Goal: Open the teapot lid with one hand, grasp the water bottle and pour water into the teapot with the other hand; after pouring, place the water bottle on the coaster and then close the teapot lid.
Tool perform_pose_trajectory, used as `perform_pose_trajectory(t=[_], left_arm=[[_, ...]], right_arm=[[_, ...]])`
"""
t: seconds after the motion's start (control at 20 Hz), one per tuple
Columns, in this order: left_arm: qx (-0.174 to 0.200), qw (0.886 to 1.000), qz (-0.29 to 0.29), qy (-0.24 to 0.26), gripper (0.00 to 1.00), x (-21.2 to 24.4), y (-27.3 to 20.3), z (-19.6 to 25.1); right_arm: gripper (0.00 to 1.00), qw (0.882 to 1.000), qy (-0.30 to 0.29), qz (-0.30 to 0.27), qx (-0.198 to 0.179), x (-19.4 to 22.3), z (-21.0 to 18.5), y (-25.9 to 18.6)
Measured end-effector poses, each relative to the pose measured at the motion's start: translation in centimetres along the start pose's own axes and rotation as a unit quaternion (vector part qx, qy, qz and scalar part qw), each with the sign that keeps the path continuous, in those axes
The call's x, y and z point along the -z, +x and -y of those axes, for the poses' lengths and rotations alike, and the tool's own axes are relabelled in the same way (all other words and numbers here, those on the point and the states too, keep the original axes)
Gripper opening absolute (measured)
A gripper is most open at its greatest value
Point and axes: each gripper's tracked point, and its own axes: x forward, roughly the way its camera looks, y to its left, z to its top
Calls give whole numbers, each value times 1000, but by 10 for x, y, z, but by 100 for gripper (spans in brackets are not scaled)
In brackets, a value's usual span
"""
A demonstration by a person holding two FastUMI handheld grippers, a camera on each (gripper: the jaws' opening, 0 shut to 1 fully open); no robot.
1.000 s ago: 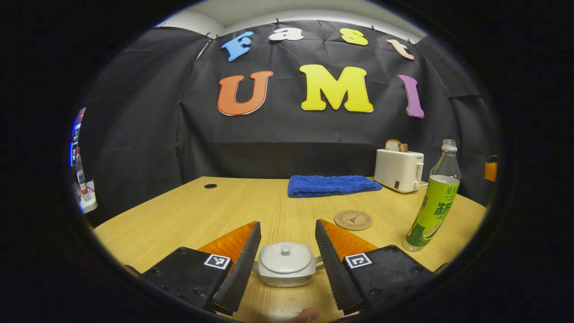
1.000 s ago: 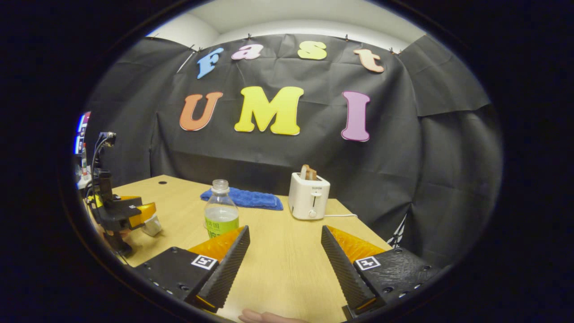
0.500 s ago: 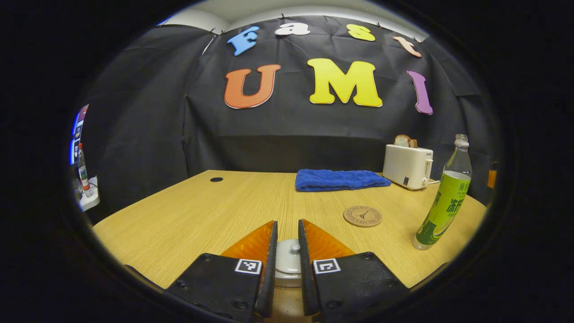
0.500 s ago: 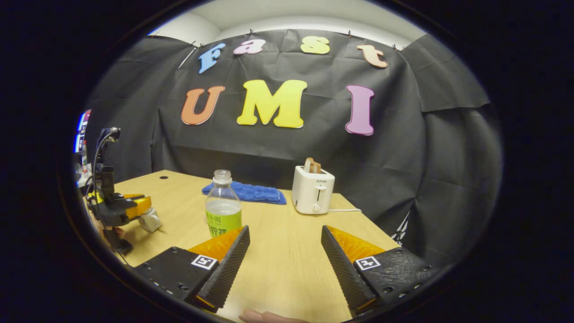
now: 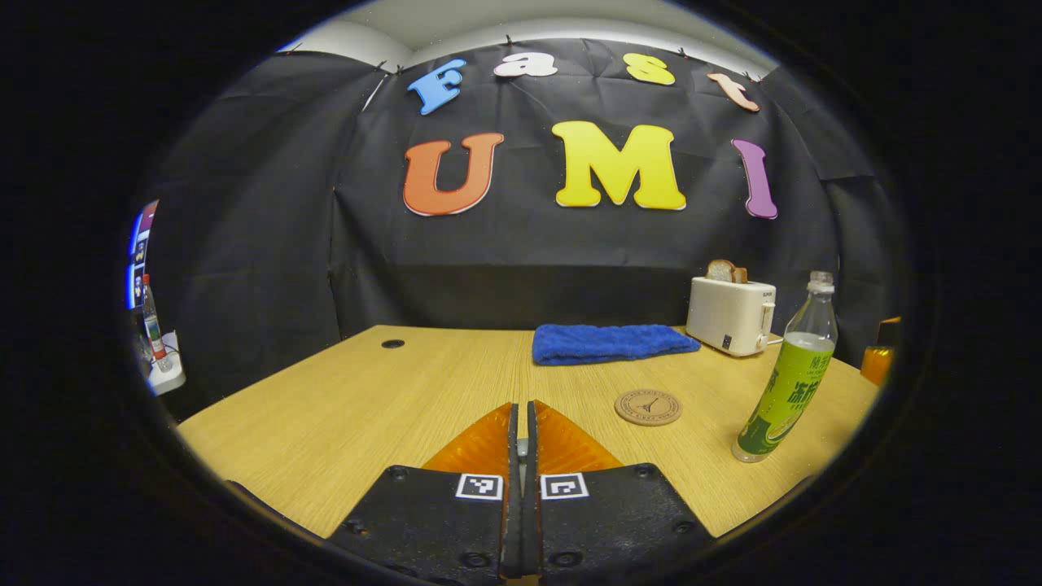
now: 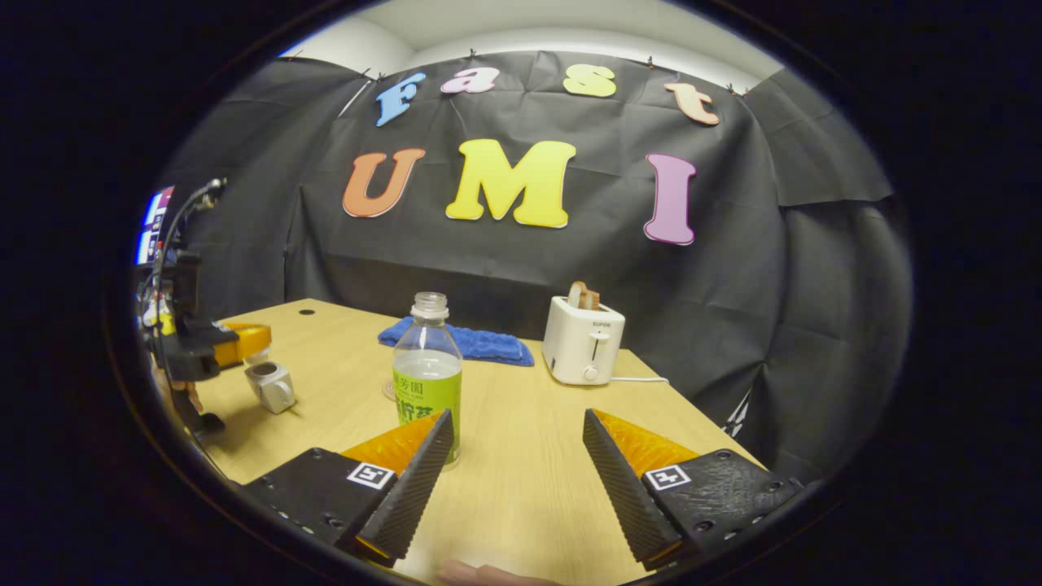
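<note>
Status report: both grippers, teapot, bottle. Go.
Left gripper shut on lid, lifted above open teapot. Right gripper open, short of water bottle. Coaster bare. Nothing in the way.

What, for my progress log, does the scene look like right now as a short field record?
left tongs: shut on the lid, lifted off the teapot
teapot: on the table, top open
right tongs: open, holding nothing
bottle: upright on the table, uncapped, part full, beside the right tongs' left finger
coaster: bare
background: blue towel; toaster with bread
done: lid off
left: grasp bottle, pour, set bottle on coaster, close lid
</note>
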Motion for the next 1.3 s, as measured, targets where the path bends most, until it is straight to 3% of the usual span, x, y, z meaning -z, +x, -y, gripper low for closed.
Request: perform_pose_trajectory(t=[0.2,0.45,0.5,0.65,0.85,1.15,1.25,1.3], left_arm=[[2,1000,4,-4,3,-30,-28,4],[4,1000,-4,-21,3,-54,-61,-1],[2,1000,-4,-20,3,-57,-67,-2],[-2,1000,-4,-19,3,-64,-82,-6],[6,1000,-2,-24,3,-70,-100,-4],[3,1000,-5,-22,3,-69,-112,-12],[8,1000,-9,-23,3,-66,-110,-13],[11,1000,-15,-25,3,-63,-109,-13]], right_arm=[[93,999,20,3,-41,2,-23,1],[98,995,44,4,-90,14,-59,10],[94,994,48,3,-95,16,-64,14],[98,994,68,4,-82,17,-68,29],[96,993,90,-8,-76,18,-82,59],[96,998,53,-11,-38,23,-82,91],[87,996,67,-12,-49,24,-89,95],[75,997,65,-10,-49,23,-89,95]])
